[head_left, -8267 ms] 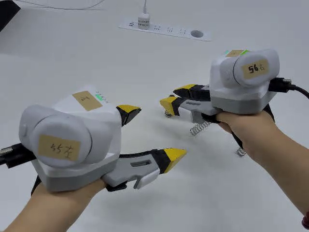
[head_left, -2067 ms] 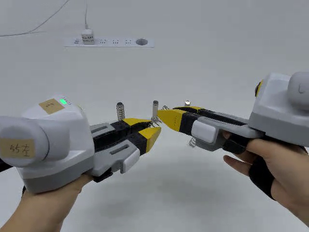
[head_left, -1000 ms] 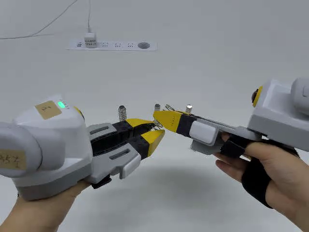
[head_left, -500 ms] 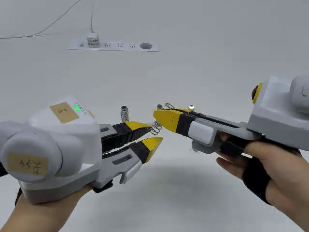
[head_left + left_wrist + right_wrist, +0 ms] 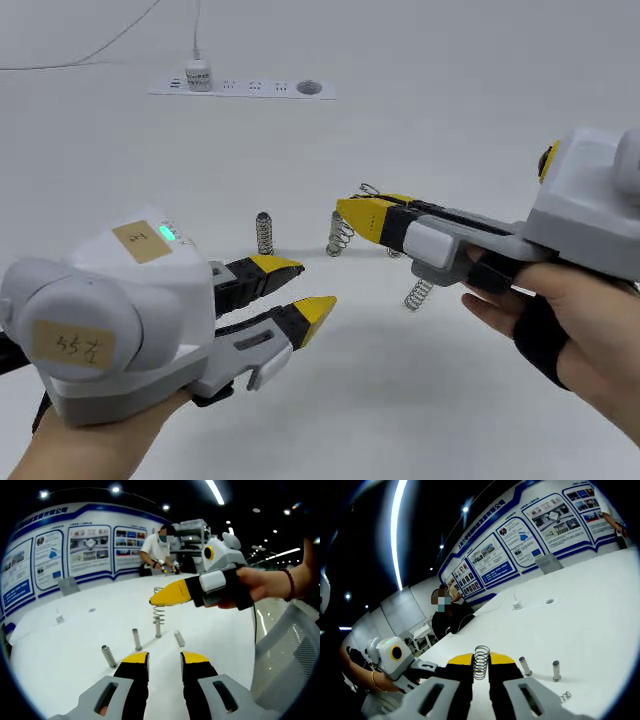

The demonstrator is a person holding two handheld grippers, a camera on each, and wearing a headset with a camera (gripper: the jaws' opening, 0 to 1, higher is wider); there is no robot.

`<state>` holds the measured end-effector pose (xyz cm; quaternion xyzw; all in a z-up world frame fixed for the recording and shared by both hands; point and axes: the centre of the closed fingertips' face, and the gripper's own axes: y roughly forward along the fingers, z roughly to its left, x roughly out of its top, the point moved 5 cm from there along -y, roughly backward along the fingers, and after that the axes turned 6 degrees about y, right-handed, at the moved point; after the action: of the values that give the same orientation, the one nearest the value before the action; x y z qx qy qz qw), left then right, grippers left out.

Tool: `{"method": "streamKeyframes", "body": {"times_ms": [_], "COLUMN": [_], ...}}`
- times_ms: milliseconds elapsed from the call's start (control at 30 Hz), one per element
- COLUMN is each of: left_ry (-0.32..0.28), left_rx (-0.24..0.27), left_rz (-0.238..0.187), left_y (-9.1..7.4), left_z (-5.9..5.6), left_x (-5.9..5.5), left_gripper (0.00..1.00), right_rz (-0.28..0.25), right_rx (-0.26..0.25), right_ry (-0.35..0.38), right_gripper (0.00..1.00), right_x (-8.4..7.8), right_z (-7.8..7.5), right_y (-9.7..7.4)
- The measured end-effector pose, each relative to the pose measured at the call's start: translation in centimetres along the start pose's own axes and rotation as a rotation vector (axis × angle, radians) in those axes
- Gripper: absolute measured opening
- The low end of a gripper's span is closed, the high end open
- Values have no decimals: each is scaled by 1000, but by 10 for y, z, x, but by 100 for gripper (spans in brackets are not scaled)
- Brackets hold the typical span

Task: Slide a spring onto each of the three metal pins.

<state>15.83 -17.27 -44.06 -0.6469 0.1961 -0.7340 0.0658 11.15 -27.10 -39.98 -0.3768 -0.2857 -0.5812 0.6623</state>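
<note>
On the white rounded rear housing of the left gripper, a tan square tape label carries a handwritten "55" in dark ink, followed by a scrawled mark I cannot read. A smaller tan tape label on top of the same housing bears a short, illegible pen stroke. In the left gripper view a white wall banner with a blue band ends in characters that look like 公司. The print on the blue-framed display boards beneath it, and on the blue-bordered wall panels in the right gripper view, is too small to read.
</note>
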Motion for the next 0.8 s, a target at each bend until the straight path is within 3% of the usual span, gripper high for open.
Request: {"method": "streamKeyframes", "body": {"times_ms": [467, 800], "left_ry": [-53, -63], "left_rx": [38, 50], "left_rz": [14, 22], "left_y": [-1, -1], "left_z": [5, 8], "left_x": [-10, -15], "left_gripper": [36, 42], "right_rz": [6, 20], "right_rx": [-69, -105], "right_ry": [-121, -158], "right_gripper": [12, 12], "right_x": [9, 10], "right_z": [-21, -35], "right_y": [17, 32]}}
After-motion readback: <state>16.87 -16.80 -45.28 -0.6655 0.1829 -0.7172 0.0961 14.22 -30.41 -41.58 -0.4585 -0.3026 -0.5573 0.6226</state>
